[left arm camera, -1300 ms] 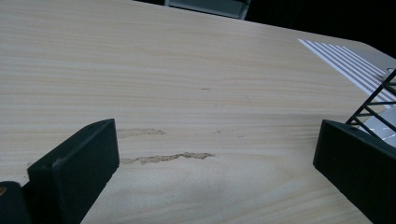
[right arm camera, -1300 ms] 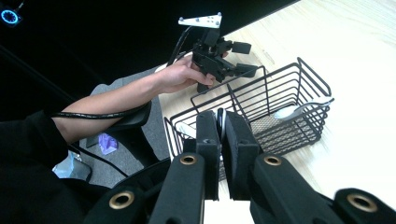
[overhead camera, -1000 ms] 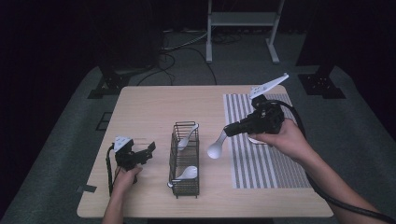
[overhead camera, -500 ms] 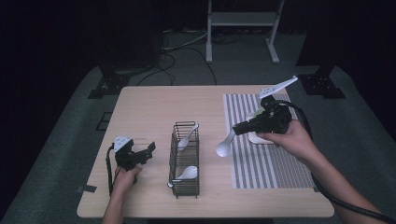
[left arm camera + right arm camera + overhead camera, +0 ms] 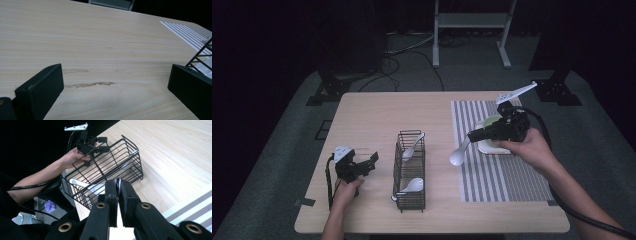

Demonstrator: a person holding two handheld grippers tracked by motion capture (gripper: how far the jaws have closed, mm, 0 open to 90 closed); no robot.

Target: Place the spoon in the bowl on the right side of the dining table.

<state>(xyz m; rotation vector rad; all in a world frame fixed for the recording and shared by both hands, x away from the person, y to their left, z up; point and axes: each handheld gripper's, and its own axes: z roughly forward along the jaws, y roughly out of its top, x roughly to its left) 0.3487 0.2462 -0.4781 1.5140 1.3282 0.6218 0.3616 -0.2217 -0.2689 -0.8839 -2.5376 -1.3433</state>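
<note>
My right gripper (image 5: 473,135) is shut on the handle of a white spoon (image 5: 458,156), whose bowl hangs down over the left edge of the striped placemat (image 5: 497,175). In the right gripper view the jaws pinch the thin white handle (image 5: 118,185) between them. A black wire basket (image 5: 410,170) stands mid-table with two white spoons in it, one at the far end (image 5: 411,147) and one nearer (image 5: 413,185). My left gripper (image 5: 371,161) rests low at the table's left, open and holding nothing, its jaws wide apart over bare wood (image 5: 107,62).
A white dish with a green bowl (image 5: 492,140) sits on the placemat just behind my right gripper. The wooden table (image 5: 377,115) has bare room at its left and far side. A metal stand (image 5: 469,20) and cables lie on the floor beyond.
My right gripper has carried the spoon right and lower, away from the basket toward the placemat. The left gripper has stayed put.
</note>
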